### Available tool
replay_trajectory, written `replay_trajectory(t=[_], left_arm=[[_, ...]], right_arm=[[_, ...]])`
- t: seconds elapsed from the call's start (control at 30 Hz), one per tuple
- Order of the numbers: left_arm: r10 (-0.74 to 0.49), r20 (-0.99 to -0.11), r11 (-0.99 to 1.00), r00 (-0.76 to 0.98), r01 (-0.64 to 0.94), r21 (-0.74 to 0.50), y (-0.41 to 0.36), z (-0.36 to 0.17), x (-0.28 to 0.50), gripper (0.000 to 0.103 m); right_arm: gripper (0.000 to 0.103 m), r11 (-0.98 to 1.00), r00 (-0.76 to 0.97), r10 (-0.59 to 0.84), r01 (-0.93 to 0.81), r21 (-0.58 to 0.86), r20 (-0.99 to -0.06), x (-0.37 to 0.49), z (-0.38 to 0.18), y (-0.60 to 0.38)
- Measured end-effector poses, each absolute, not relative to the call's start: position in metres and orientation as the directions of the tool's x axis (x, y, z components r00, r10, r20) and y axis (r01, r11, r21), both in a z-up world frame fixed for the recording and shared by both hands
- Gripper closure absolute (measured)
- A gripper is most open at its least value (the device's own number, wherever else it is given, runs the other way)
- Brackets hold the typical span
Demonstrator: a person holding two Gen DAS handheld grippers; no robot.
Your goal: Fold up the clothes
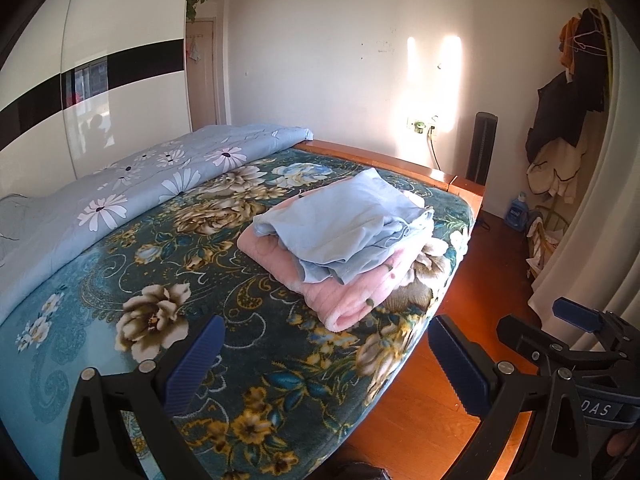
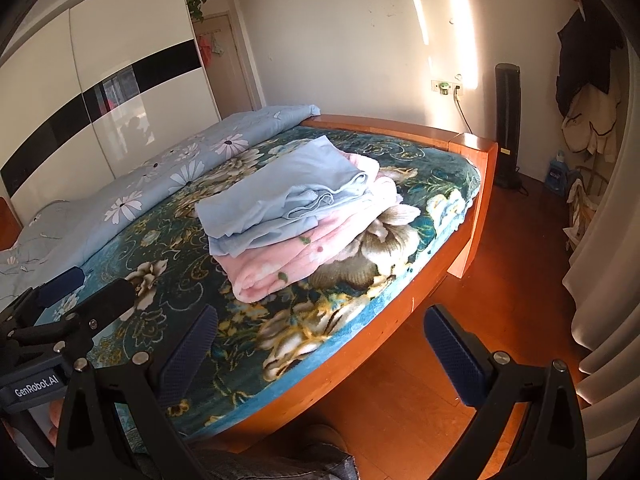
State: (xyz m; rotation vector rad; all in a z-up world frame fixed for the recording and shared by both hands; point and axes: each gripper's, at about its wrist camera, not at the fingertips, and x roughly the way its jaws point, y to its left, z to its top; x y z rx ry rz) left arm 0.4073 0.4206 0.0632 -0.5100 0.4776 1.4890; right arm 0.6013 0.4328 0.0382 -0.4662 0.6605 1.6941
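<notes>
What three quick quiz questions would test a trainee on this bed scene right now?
1. True or false: the light blue garment lies on top of the pink blanket.
2. Which holds cloth: A left gripper, B right gripper, C neither?
3. Fill in: the folded pile sits on the floral ____, apart from the daisy quilt.

Key: 1 true; 2 C, both are open and empty; 3 bedspread.

1. A folded garment [image 1: 344, 224] lies on a folded blanket [image 1: 352, 292].
2. Both rest on the bed [image 1: 168, 272], near its foot corner.
3. A quilt [image 1: 132, 184] lies along the bed's far side, beside the wardrobe [image 1: 100, 80].
4. A tower fan [image 1: 482, 148] stands behind the footboard.
</notes>
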Motion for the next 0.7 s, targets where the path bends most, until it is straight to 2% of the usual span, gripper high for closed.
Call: replay_trajectory(t=[0.7], left_arm=[[0.801,-0.599,-0.002,0.017,-1.000,-0.031,0.4235,0.0580,0.4026,0.000]], right_arm=[[0.000,-0.145,-0.216,0.736,-0.976,0.163,-0.641,0.5964,0.0350,0.4354]])
